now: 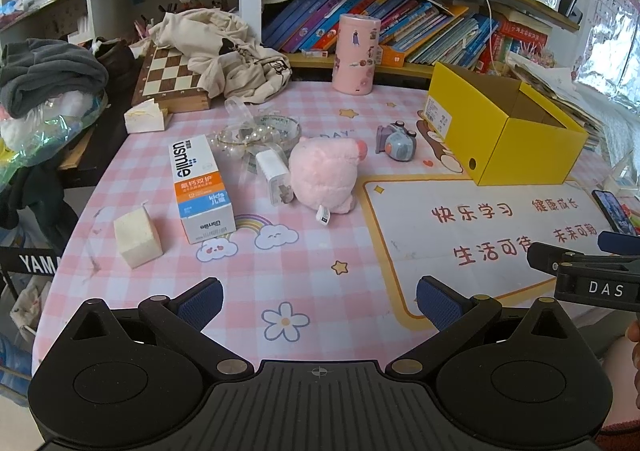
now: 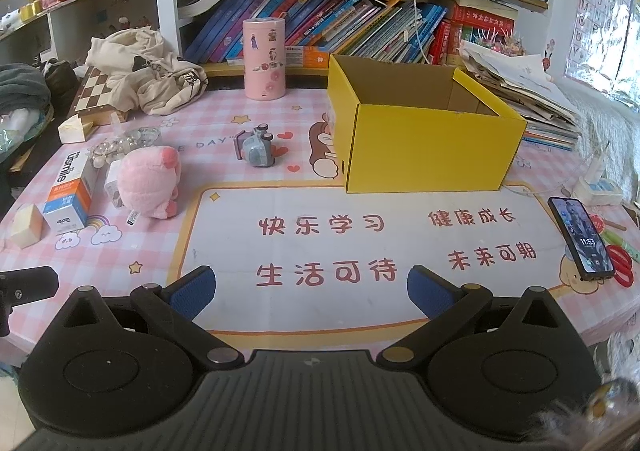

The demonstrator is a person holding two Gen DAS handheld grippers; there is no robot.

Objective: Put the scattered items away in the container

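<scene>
An open yellow box (image 2: 428, 139) stands at the back right of the pink checked table; it also shows in the left wrist view (image 1: 508, 135). Scattered items lie to its left: a pink plush pig (image 1: 324, 171) (image 2: 150, 181), a grey toy camera (image 1: 398, 141) (image 2: 258, 149), a white charger (image 1: 274, 175), a usmile toothpaste box (image 1: 202, 187) (image 2: 70, 191), a cream block (image 1: 138, 237) (image 2: 26, 225) and pearl beads by a glass dish (image 1: 256, 135). My left gripper (image 1: 320, 301) and right gripper (image 2: 312, 289) are open and empty above the table's near edge.
A pink tin (image 2: 264, 59) stands at the back. A chessboard (image 1: 172, 75) under a beige cloth (image 1: 224, 47) lies back left. A phone (image 2: 582, 237) lies right. Bookshelves (image 2: 320, 23) line the rear. A paper stack (image 2: 520, 87) sits beside the box.
</scene>
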